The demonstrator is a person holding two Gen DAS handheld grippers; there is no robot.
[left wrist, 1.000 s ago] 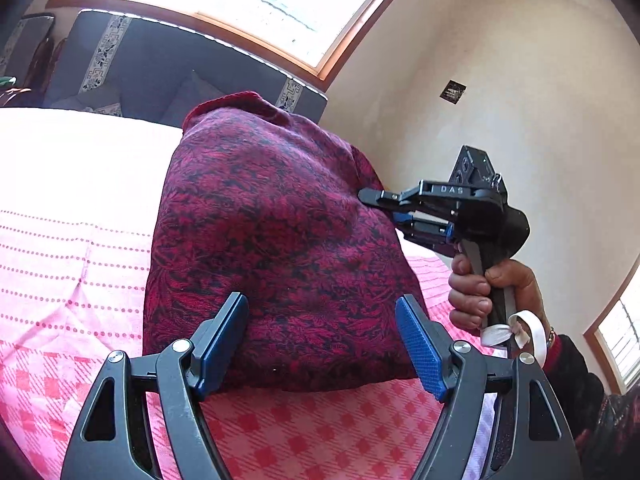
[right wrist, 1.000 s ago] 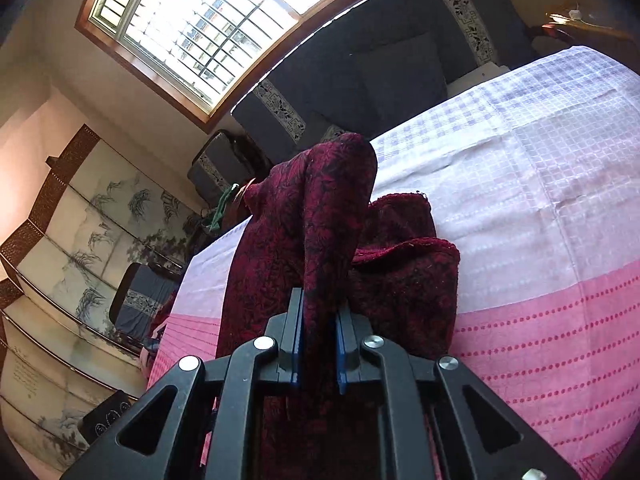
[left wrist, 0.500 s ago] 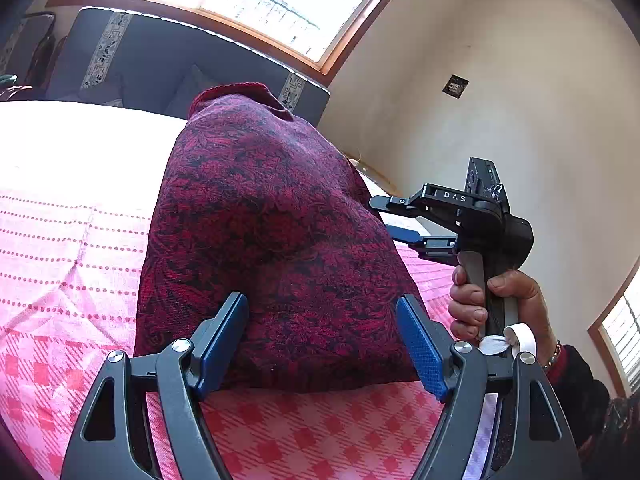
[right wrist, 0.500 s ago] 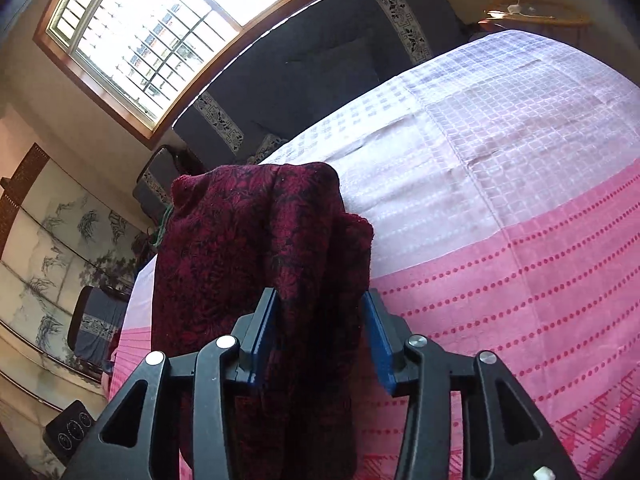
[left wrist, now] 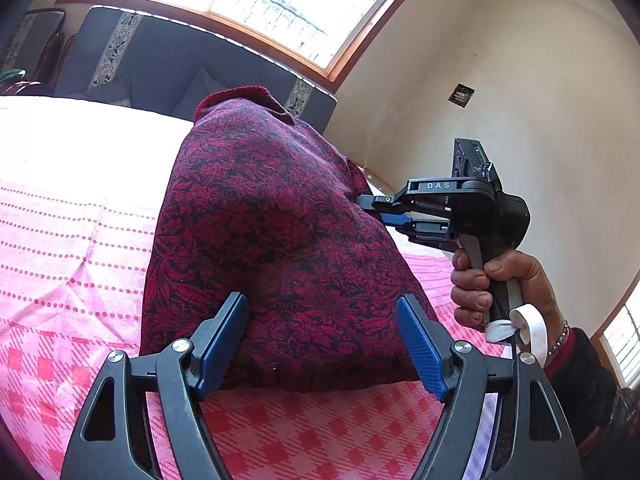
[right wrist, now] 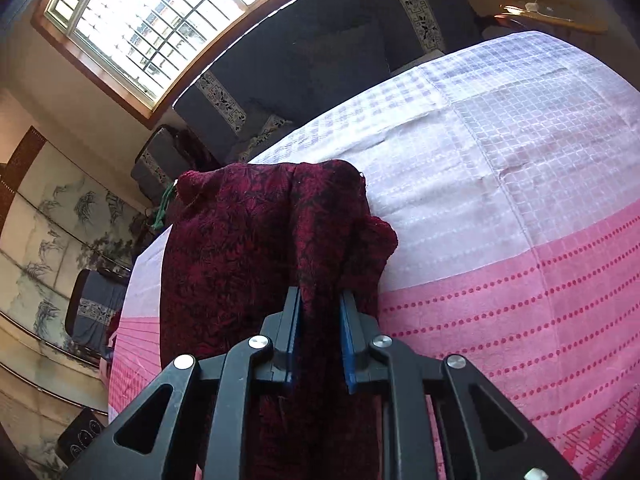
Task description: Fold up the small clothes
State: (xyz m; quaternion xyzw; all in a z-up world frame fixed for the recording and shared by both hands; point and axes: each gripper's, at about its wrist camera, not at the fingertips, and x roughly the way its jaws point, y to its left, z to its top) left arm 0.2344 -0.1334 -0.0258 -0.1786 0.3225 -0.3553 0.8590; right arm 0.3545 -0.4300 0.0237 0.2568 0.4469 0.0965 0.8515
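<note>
Red garment (left wrist: 272, 248) on pink bedspread (left wrist: 60, 264)

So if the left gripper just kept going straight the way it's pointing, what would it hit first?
The dark red garment. The left gripper is open, with the garment's near hem already lying between its fingers on the pink cloth, so it would push into the fabric almost at once. How near the pads are is hard to judge.

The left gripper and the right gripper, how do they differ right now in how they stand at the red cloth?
The left gripper has its jaws wide, straddling the red cloth near its lower edge without pinching it. The right gripper has narrow jaws closing on a fold of the cloth between its pads. The left sits low by the pink bedspread; the right meets the cloth's side edge. Both have blue pads.
</note>
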